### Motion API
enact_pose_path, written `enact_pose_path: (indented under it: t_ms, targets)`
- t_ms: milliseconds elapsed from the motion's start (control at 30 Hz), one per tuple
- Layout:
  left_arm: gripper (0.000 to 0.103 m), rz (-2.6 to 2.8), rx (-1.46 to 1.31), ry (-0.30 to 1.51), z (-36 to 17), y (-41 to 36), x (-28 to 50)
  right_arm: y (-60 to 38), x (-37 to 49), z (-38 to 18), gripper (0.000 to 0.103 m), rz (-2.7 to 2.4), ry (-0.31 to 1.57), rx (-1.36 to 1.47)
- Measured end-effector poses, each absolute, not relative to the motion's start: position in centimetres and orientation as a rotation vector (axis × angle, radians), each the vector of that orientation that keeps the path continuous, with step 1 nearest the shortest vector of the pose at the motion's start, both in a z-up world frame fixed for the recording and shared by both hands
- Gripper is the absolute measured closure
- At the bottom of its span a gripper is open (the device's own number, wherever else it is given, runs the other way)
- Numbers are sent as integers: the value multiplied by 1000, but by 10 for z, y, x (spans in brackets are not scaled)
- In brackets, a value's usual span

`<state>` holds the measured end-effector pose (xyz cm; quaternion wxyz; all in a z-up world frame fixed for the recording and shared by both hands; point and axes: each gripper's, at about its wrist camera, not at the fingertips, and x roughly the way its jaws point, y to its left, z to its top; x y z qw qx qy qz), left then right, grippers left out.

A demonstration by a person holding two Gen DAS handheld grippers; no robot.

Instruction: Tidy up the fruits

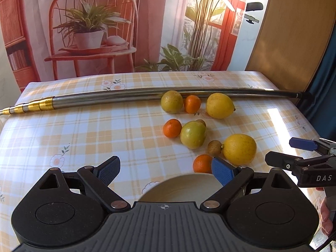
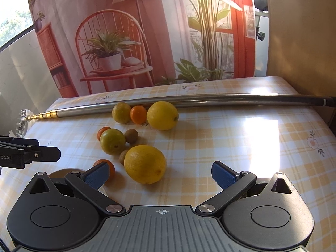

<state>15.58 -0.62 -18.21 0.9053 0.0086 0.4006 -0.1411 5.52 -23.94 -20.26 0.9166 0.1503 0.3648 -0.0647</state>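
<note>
Lemon (image 2: 145, 164) at lower centre of right wrist frame, just ahead and slightly left of right gripper (image 2: 160, 175), spread wide, empty; long axis crosswise. Left gripper (image 1: 166, 170) likewise wide, empty, above plate (image 1: 180, 187); tangerine (image 1: 202, 163) nearest. Right arm probably closer to lemon.

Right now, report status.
Left gripper open, right gripper open, both empty. Fruits loose on table; plate bare. Metal pole behind them.
</note>
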Motion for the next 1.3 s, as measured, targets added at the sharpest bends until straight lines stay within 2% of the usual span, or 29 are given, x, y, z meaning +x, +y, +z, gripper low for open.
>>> enact_pose_path:
  t_ms: [233, 267, 400, 700, 933, 1000, 1300]
  targets:
    - [10, -305, 110, 840, -197, -38, 169, -252, 48, -215, 0, -172, 750, 366]
    - [16, -304, 138, 853, -200, -43, 171, -253, 47, -217, 0, -174, 752, 370]
    - [25, -358, 191, 875, -211, -60, 175, -257, 46, -220, 0, -181, 752, 386]
    - [55, -423, 108, 984, -232, -68, 195, -264, 45, -223, 0, -185, 748, 416]
    - [59, -420, 77, 1021, -243, -68, 207, -266, 43, -227, 0, -185, 755, 434]
    - [65, -427, 69, 1019, -243, -70, 209, -266, 43, -227, 0, -186, 755, 434]
    - [65, -433, 114, 965, -235, -67, 198, -264, 44, -231, 0, -172, 749, 432]
